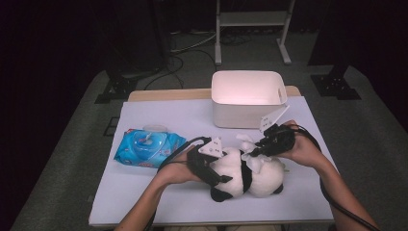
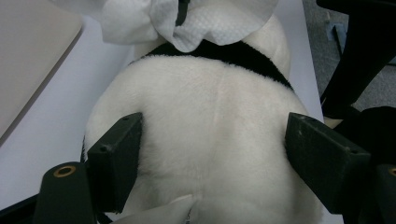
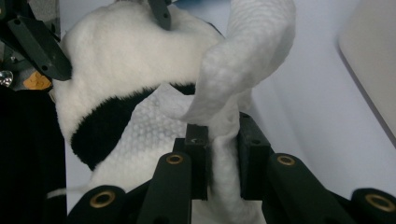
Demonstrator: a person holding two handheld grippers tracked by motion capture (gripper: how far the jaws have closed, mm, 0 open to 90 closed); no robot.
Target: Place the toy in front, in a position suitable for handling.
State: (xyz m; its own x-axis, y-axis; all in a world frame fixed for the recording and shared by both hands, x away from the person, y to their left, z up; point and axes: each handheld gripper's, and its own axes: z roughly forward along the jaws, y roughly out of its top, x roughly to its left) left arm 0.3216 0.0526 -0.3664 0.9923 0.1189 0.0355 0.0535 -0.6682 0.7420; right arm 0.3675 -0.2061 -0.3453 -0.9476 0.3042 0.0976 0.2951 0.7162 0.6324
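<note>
White sheeting covers the table, whose near edge is cut off at the bottom of the high view, while a strip of bare wood is left exposed along its far edge. A cream plastic bin is set at the upper centre of the sheet; its inside is washed out by glare and cannot be read. At lower centre a panda plush is laid on its side, partly hidden under both hands. Left of it, well apart, a blue wet-wipe pack is seen; red and white printing is carried on it, but the writing is too small and blurred to be read.

The left gripper is spread wide around the plush, and in the left gripper view its two pads are pressed against the white flanks of the panda, so the toy is held between them. The right gripper is placed over the plush's upper side. In the right gripper view its jaws are closed on a white embossed wipe, which curls up toward the upper right of the frame and is draped onto the panda's black band. The same wipe is cut off by the top edge of the left gripper view.
</note>
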